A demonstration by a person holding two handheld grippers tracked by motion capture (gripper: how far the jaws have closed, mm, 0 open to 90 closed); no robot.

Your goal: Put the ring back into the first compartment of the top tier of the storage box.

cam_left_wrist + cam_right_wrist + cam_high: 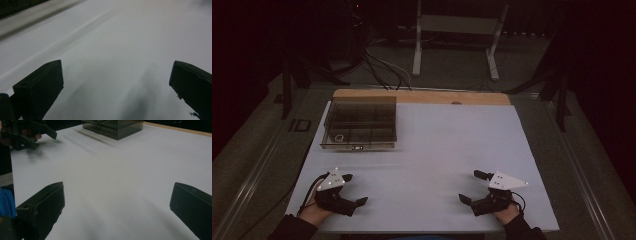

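The left gripper (pixel 354 190) is held low over the near left part of the white counter (pixel 432 145), gripped from behind by the left hand (pixel 314 211), with its jaws spread wide and nothing between them. The right gripper (pixel 473 187) is held the same way at the near right by the right hand (pixel 507 214), jaws likewise spread and empty, pointed inward. A clear compartmented box (pixel 360 123) is set at the far left of the counter, well apart from both grippers.

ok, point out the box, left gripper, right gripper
box (pixel 360 122), high view, middle of its lid
left gripper (pixel 355 189), high view, between its fingertips
right gripper (pixel 472 186), high view, between its fingertips
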